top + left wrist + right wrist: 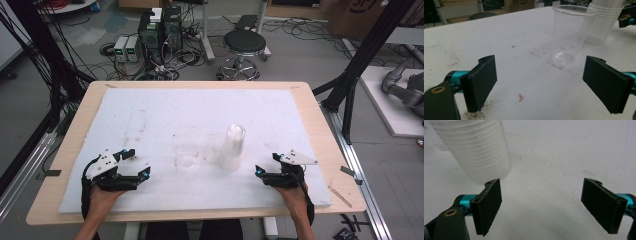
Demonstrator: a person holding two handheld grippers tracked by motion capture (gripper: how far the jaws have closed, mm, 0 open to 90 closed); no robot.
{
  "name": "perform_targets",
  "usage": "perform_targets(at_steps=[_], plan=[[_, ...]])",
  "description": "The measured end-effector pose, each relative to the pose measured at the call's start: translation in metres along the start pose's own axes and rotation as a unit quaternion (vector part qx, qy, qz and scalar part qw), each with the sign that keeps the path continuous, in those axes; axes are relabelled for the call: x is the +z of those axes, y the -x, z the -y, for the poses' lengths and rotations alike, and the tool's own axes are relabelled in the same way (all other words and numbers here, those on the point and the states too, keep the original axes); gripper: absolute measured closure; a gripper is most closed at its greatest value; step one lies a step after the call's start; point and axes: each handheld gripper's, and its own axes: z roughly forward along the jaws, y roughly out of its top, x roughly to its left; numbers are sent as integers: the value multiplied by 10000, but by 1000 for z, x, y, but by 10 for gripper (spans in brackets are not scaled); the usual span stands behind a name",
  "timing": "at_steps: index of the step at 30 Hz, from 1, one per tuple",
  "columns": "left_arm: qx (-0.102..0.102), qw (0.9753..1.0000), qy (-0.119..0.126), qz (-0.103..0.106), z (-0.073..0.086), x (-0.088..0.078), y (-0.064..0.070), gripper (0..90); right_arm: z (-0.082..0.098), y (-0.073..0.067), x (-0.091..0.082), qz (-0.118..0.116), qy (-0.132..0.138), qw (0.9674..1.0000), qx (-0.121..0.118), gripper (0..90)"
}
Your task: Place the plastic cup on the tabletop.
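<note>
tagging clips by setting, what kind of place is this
Most likely a robotics lab or workshop, not a home. Computer towers with tangled cables sit on the bare floor behind the table, black frame struts flank it, and a grey robot arm lies on a platform at right.

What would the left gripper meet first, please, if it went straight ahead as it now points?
Probably the single clear plastic cup, standing upright ahead between the open jaws of the left gripper; the stack of cups stands farther back, to the right.
</note>
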Motion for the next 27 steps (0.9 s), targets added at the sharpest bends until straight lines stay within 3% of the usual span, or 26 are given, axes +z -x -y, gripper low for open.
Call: perform_targets(at_steps=[24, 27], plan=[[-98, 9999, -54, -62, 0, 1, -2, 123, 2, -2, -5, 50, 245, 9996, -104, 165], [-138, 9998, 52, -111, 0, -1, -2, 123, 3, -2, -6, 56, 269, 9996, -87, 166]])
